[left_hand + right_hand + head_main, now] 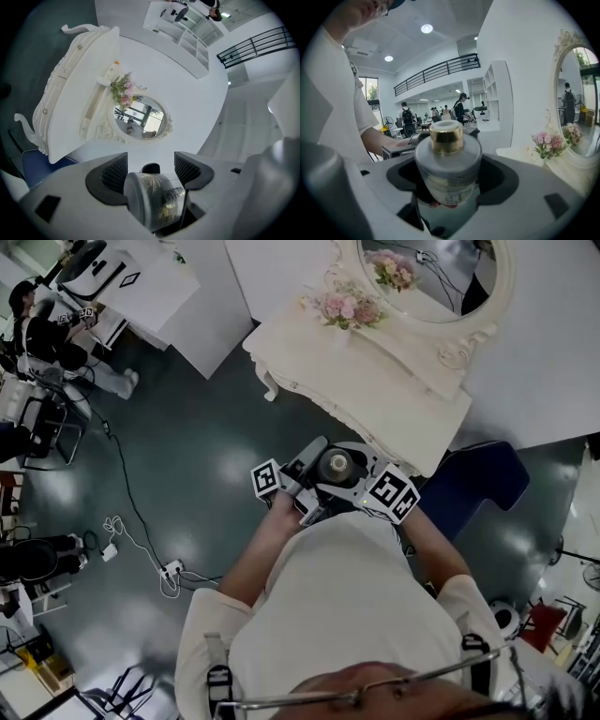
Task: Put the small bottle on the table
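**Head view: small bottle [336, 465] held in the air near the white dressing table [375, 395]**

In the right gripper view, the right gripper [449, 165] is seen closed on the small bottle. The bottle stands upright between the two dark pads [502, 177]. Its round grey body is pinched on both sides. A shiny gold cap [446, 136] is seen on top of it.

In the left gripper view, the jaws of the left gripper [151, 160] are set apart, about as wide as the bottle. The bottle is seen lying sideways between the dark pads there, and the gap is filled by it. Whether it is squeezed by these jaws cannot be told.

In the head view, both grippers are held close together in front of the person's chest, with the bottle between them. The bottle is up in the air, above the dark green floor [187, 446]. It is not on the table, which is found just ahead of it.

An oval mirror [450, 287] is fixed at the back of the table. Pink flowers [347, 307] are set on the table top, just in front of the mirror. A blue seat [478, 479] is seen by the table's near edge, on the person's right.
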